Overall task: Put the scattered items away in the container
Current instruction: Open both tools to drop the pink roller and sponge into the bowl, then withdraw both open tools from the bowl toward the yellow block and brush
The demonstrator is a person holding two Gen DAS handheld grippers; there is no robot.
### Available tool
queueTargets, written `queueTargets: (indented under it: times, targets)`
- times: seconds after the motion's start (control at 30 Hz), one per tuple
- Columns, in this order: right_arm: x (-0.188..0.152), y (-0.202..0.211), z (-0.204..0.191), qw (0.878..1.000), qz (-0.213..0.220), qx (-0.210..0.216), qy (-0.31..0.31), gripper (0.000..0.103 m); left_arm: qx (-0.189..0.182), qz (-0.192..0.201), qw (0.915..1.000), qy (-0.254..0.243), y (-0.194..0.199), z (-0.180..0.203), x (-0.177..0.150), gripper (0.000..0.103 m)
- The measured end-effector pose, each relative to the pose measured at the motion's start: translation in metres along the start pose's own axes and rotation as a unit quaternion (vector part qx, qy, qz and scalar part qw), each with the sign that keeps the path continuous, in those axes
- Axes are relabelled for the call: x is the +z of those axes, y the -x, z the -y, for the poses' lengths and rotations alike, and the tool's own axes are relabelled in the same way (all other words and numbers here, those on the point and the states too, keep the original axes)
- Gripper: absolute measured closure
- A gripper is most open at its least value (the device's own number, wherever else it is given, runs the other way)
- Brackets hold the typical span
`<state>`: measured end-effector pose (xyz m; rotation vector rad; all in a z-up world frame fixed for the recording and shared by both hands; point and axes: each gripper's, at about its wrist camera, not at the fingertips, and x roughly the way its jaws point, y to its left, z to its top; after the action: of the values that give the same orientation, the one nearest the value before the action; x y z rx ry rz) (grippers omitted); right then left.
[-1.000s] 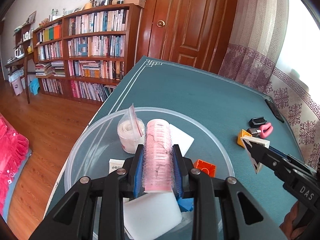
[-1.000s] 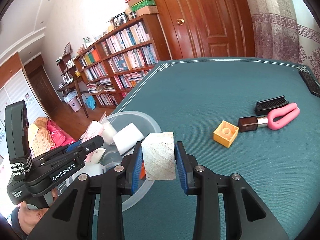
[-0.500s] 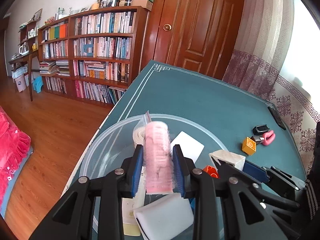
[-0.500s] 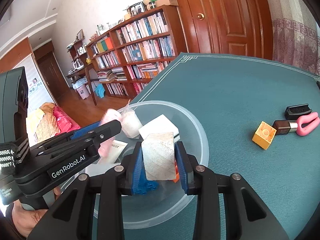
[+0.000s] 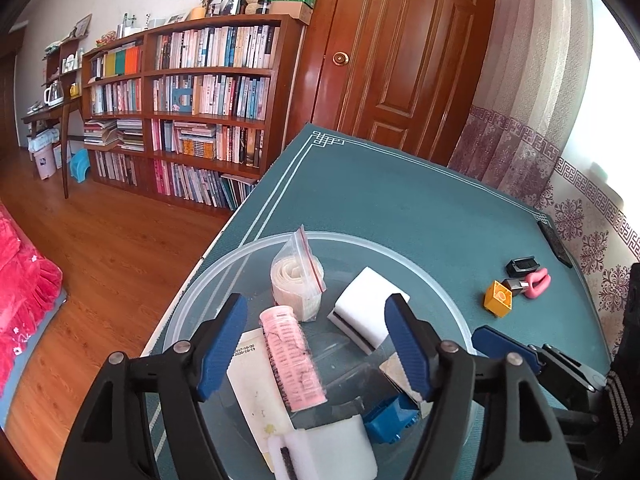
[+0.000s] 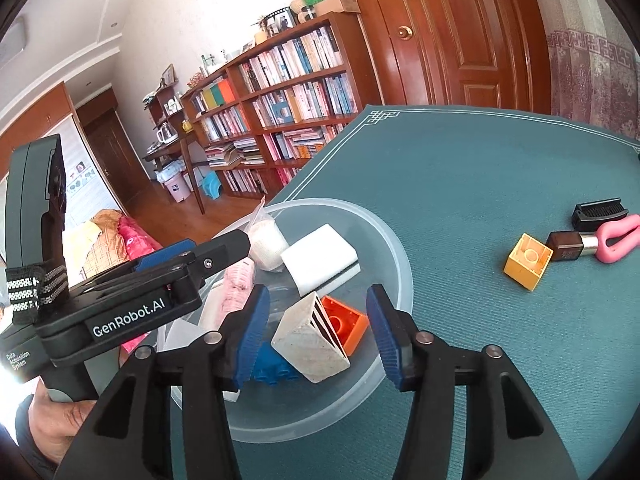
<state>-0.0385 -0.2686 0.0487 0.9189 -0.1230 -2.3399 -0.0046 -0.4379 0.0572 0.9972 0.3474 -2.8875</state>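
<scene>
Both of my grippers have just let go. My left gripper (image 5: 316, 344) stands with its jaws wide apart over the clear bowl (image 5: 420, 270), and the pink hair roller (image 5: 294, 358) it was pinching half a second ago now lies loose between the pads, resting across a white card (image 5: 256, 392) on the bowl's floor. My right gripper (image 6: 318, 330) is spread wide too; the pale wooden block (image 6: 310, 334) it carried has dropped inside the bowl and sits tilted on one edge against an orange brick (image 6: 346, 322), with a blue brick (image 6: 276, 364) under its near side (it looks settled, though I would not swear it won't tip flat).

Further in, the white sponge (image 6: 320, 258) and the bagged roll of tape (image 5: 296, 280) lie toward the far wall of the bowl, which itself sits at the table's left edge, near my side.

So two more items are home, and I judge the tidying mostly done. What remains sits well apart from the bowl, toward the right edge of the table (image 6: 460, 184): a yellow brick (image 6: 528, 262), a brown lipstick (image 6: 564, 246) just beside it, a pink clip (image 6: 618, 236) at the lipstick's end, and a small black comb (image 6: 598, 210) behind them. A dark flat object (image 5: 556, 238) lies at the far right edge; I cannot tell what it is. My next reach should be rightward with the right gripper.
</scene>
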Motion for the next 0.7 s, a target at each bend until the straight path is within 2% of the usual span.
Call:
queueTargets:
  times: [0.17,0.37,0.7]
  targets:
    - [-0.003,0.009,0.014,1.0,0.011,-0.012,-0.014,0.049,-0.002,-0.004,1.0,0.0,-0.001,0.002,0.0,0.022]
    - [-0.005,0.022,0.031,0.999,0.024,-0.027,-0.03,0.049,-0.005,-0.014,0.9999,-0.006,-0.004,0.008,-0.003,0.021]
    - [-0.012,0.033,0.066,0.996,0.02,-0.063,-0.055,0.049,-0.012,-0.02,0.9996,-0.015,-0.005,0.025,-0.007,0.019]
